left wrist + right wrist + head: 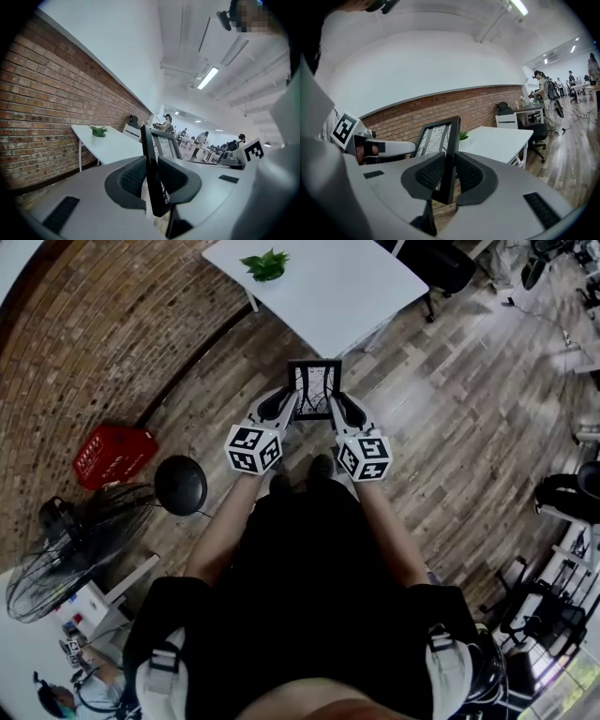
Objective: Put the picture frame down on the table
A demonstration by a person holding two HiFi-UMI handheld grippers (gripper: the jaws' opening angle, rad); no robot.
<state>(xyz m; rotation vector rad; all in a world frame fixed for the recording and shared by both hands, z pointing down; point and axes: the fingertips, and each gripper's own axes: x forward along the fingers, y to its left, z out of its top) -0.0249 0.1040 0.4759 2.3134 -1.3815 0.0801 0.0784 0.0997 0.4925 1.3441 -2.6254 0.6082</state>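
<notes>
Picture frame: you hold the picture frame (314, 390) upright in the air in front of you, over the wooden floor (469, 427). It is not on the counter.
Left gripper: your left gripper (153, 182) has its jaws pressed onto the frame's left side bar, one ribbed pad on each face of it.
Right gripper: your right gripper (449, 174) pinches the opposite side bar the same way, with the black bar standing upright between the pads.
Frame face: dark border with a pale sheet of dark branching lines inside it, seen at a slant in both gripper views.
Counter: the white counter (366, 292) stands ahead of you, beyond the frame and apart from it, next to the brick wall (84, 343).
Plant: a small green plant (265, 264) sits near the counter's far edge.
To your left: a red basket (112, 455) stands on the floor by the wall, with a black round disc (181, 485) just beside it.
</notes>
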